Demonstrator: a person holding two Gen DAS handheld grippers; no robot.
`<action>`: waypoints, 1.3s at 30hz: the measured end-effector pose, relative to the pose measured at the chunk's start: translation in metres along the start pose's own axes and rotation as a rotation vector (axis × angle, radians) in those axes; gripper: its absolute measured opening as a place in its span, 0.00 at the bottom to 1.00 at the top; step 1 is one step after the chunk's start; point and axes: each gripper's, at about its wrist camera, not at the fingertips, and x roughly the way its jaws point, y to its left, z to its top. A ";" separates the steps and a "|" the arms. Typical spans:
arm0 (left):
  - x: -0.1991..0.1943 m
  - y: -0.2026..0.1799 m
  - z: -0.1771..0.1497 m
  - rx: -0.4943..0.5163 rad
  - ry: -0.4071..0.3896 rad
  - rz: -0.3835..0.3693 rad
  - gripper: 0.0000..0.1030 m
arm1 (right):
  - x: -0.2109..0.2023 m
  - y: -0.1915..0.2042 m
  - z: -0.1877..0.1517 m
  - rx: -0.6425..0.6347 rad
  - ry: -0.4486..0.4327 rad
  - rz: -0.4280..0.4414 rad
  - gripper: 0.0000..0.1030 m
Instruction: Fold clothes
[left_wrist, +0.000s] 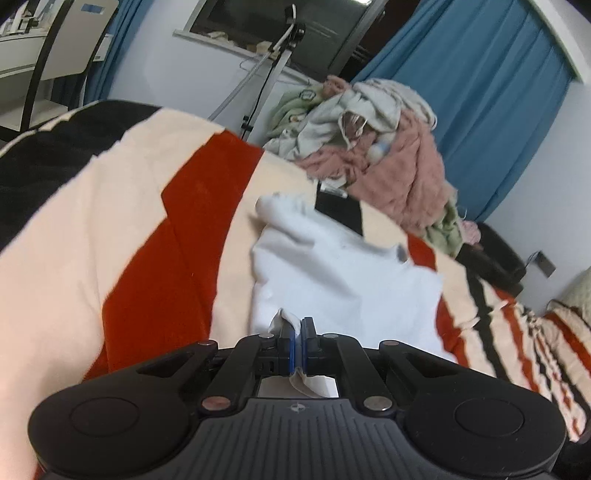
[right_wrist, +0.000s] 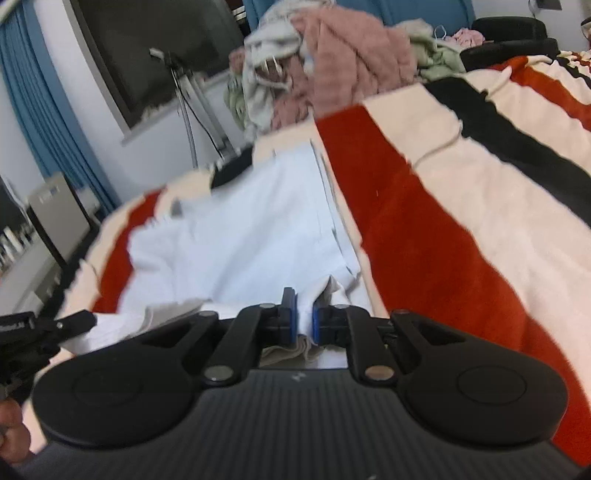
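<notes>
Both tools, left and right, tilt downward, each clamped on the white garment's edge.

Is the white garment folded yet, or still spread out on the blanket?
Mostly spread, not neatly folded: the white garment lies open across the striped blanket, rumpled at its far end, with both grippers clamped on its near edge.

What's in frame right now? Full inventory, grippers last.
white garment: 1, white, spread on the blanket, held at its near edge
striped blanket: 1, cream, red and black, covers the bed
clothes pile: 1, pink, grey and green, far end of bed
curtains: blue, by the window
stand: 1, pale, beyond the bed
left gripper: black, blue pads, shut on white garment
right gripper: black, blue pads, shut on white garment
</notes>
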 end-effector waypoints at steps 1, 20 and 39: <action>0.002 0.000 -0.001 0.009 0.010 -0.011 0.03 | 0.000 0.003 0.000 -0.015 0.001 -0.008 0.12; -0.129 -0.054 -0.019 0.231 -0.076 0.003 0.77 | -0.090 0.041 -0.004 -0.219 -0.101 0.026 0.85; -0.238 -0.053 -0.098 0.156 -0.031 -0.053 0.79 | -0.231 0.042 -0.049 -0.185 -0.208 0.082 0.85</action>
